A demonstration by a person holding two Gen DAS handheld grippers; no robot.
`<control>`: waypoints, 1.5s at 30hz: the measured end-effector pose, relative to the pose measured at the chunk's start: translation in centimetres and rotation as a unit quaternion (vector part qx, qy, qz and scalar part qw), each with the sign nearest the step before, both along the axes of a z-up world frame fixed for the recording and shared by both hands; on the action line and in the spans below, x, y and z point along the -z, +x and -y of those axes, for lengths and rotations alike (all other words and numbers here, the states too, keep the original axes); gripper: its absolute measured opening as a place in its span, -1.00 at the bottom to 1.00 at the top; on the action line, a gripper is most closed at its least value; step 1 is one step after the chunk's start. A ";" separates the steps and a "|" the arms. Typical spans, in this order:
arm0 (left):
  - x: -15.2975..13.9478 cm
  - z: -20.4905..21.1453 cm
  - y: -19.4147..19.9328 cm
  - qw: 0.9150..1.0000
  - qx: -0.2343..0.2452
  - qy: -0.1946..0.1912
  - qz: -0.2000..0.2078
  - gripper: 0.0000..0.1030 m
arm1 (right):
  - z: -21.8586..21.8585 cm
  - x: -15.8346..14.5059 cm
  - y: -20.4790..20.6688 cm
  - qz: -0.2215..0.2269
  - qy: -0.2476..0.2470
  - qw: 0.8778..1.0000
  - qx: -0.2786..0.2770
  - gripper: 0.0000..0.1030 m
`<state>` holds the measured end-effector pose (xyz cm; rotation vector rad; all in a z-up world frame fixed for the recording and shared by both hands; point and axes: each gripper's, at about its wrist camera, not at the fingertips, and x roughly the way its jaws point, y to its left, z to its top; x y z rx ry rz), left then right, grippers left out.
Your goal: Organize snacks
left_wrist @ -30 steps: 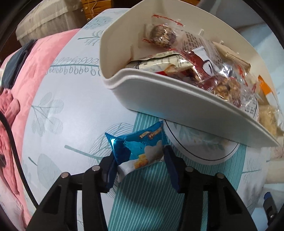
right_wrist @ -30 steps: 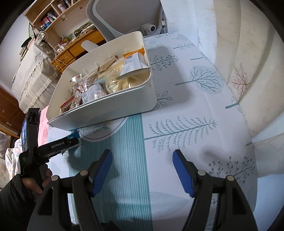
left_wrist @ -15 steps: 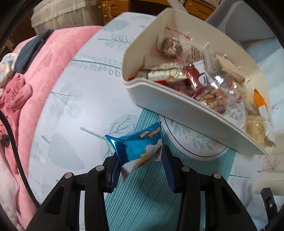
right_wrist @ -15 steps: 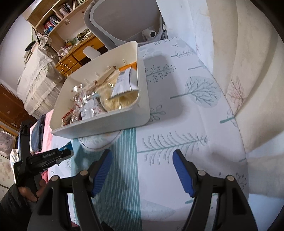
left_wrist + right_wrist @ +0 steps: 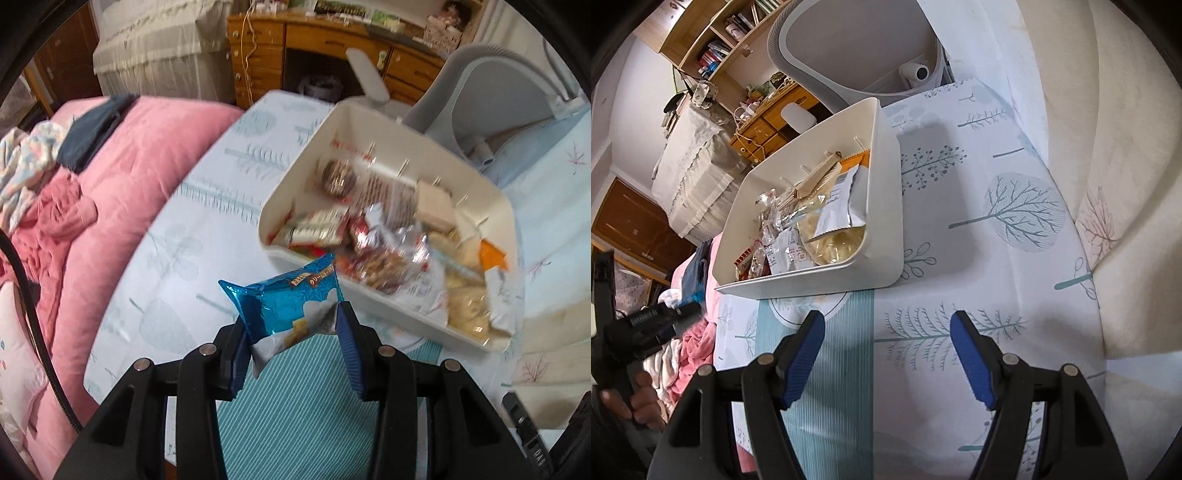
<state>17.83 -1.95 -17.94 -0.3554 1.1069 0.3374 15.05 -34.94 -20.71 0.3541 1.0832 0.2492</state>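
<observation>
blue snack packet lifted clear of the counter, on its way to the tub

the counter [image 5: 155,266] under a pale leaf-print cloth carries a white plastic tub [image 5: 388,302] already crowded with wrapped snacks; next, i judge, comes carrying over its near rim and letting go. the right gripper [image 5: 888,358] hangs with jaws apart, empty. the left gripper [image 5: 291,347] has jaws clamped on a shiny blue foil packet [image 5: 291,306], puffed, crinkled, tilted, just short of the tub.
</observation>
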 end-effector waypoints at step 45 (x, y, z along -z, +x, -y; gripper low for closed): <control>-6.3 -4.8 -12.6 0.989 0.134 -0.032 0.061 0.95 | -9.4 -6.1 -11.5 0.025 -0.040 0.998 0.033 0.89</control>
